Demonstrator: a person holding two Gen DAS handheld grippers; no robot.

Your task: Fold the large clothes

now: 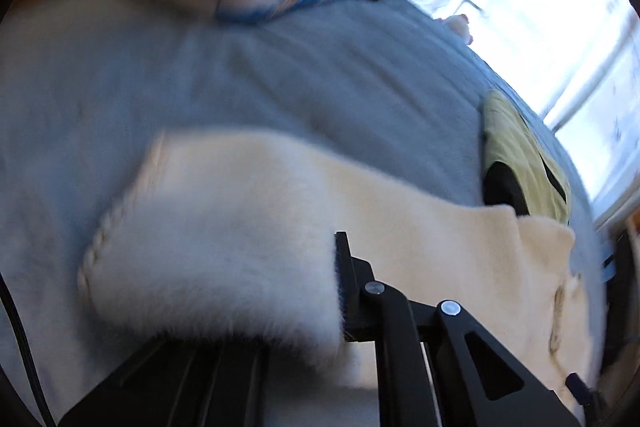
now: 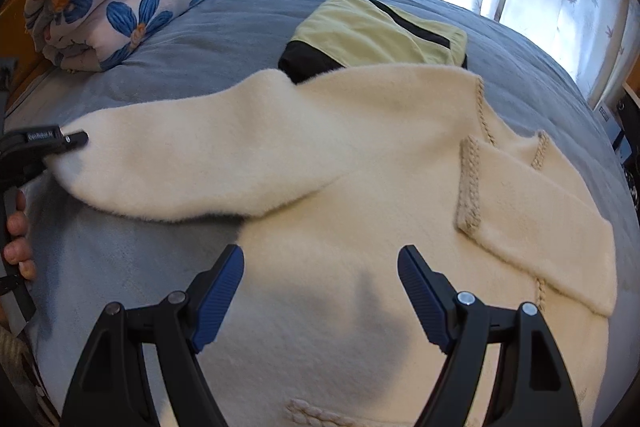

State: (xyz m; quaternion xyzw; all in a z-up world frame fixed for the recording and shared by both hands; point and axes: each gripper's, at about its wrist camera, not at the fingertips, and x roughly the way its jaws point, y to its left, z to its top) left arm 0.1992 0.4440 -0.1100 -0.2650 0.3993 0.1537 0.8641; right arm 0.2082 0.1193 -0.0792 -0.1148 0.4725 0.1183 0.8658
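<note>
A cream sweater lies flat on the blue bedspread, mid-frame in the right wrist view, body running lower centre to upper right. Its long sleeve stretches left, cuff clenched in the left gripper at the left edge. The right gripper hangs released above the body. No containers show.

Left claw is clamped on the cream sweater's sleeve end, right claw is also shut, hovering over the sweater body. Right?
Not quite. The right claw is open: the right wrist view shows its blue pads spread wide above the cream sweater body, nothing between them. The rest holds: the left claw is clamped on the sleeve end at the left of that view.
</note>
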